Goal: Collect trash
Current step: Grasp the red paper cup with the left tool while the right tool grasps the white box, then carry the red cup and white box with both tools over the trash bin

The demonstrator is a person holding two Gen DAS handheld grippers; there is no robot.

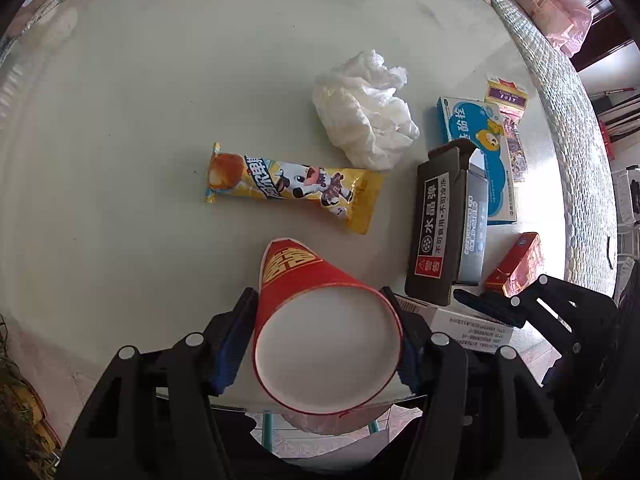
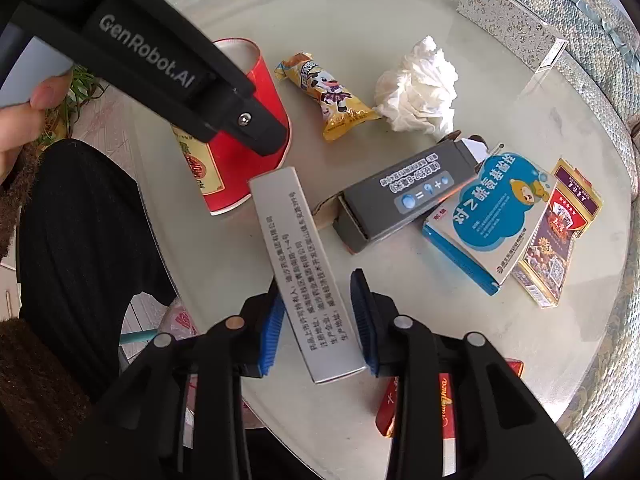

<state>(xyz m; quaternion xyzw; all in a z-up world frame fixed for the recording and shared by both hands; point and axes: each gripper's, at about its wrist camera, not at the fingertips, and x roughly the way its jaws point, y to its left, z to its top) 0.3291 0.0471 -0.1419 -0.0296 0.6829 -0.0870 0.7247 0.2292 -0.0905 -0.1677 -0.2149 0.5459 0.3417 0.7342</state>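
Red paper cup (image 1: 326, 344) stands at the near edge of the glass table (image 1: 140, 128), mouth up toward the left wrist camera, and the left gripper (image 1: 328, 344) has it between its blue pads (image 1: 234, 344), which press against the cup's wall on both sides. From the right wrist view the same cup (image 2: 240, 148) shows with that gripper's black arm across it.

The right gripper (image 2: 320, 320) straddles a long silver box (image 2: 308, 276) lying flat on the glass just beside the cup. Its left pad (image 2: 272, 328) touches the box's edge; the right pad (image 2: 364, 316) stands close alongside, and I cannot tell whether it presses. In the left view only the box's end (image 1: 468, 322) shows.

Farther in lie a yellow wrapper (image 1: 292, 186) and, just beyond it, a crumpled white tissue (image 1: 364, 114). To the right, a grey box (image 1: 444, 228) with an open flap leans against a blue-and-white box (image 1: 486, 140), with a card pack (image 2: 560, 232) past that. A red packet (image 1: 516, 266) lies near the table's edge, behind the right gripper's fingers.

A hand (image 2: 24, 120) shows at the left edge of the right wrist view, holding the left gripper's handle.
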